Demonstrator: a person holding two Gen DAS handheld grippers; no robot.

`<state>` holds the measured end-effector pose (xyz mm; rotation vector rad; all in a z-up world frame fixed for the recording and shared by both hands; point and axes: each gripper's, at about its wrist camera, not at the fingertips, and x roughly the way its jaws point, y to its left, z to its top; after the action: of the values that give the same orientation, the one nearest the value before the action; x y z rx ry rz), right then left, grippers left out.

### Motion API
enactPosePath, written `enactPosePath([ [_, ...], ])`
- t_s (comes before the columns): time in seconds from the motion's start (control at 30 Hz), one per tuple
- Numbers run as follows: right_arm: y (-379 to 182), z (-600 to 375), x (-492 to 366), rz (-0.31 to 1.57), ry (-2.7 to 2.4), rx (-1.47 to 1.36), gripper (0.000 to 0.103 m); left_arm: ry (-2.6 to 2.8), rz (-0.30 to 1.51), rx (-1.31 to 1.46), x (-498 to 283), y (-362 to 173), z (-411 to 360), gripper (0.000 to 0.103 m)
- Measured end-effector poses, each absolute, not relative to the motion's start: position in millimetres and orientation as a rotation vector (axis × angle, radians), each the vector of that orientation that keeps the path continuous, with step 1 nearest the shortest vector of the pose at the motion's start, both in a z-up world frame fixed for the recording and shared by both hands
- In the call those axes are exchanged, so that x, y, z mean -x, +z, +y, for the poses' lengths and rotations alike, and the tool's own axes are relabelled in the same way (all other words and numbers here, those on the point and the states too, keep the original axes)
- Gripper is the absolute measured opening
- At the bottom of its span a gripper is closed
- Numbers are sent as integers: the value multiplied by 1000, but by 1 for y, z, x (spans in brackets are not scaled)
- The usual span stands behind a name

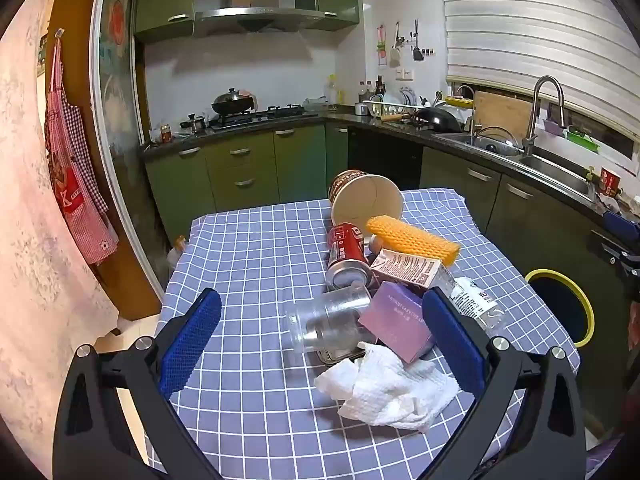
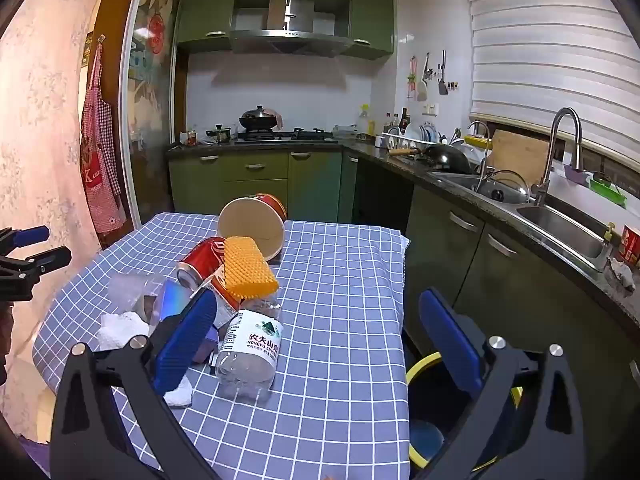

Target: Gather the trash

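Note:
A pile of trash lies on the blue checked tablecloth: a tipped paper bowl, a red can, an orange ribbed sponge, a small carton, a purple box, a clear plastic cup, a crumpled white paper towel and a clear water bottle. My left gripper hovers open over the cup and box, holding nothing. My right gripper is open and empty too. The bottle lies just inside its left finger.
A black bin with a yellow rim stands on the floor by the table's right edge, also seen in the left wrist view as the bin. Green cabinets, a stove and a sink line the walls behind and to the right.

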<state>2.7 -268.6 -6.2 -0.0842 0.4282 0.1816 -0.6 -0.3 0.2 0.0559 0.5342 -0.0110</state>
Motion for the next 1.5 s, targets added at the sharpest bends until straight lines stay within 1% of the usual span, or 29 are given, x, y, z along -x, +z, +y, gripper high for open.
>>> enactPosePath([
  [0.6, -12, -271, -6, 432, 182, 73, 97, -24, 533, -50, 1, 15, -8, 99],
  [1.5, -21, -262, -14, 449, 183, 74, 97, -40, 557, -50, -10, 4, -5, 99],
])
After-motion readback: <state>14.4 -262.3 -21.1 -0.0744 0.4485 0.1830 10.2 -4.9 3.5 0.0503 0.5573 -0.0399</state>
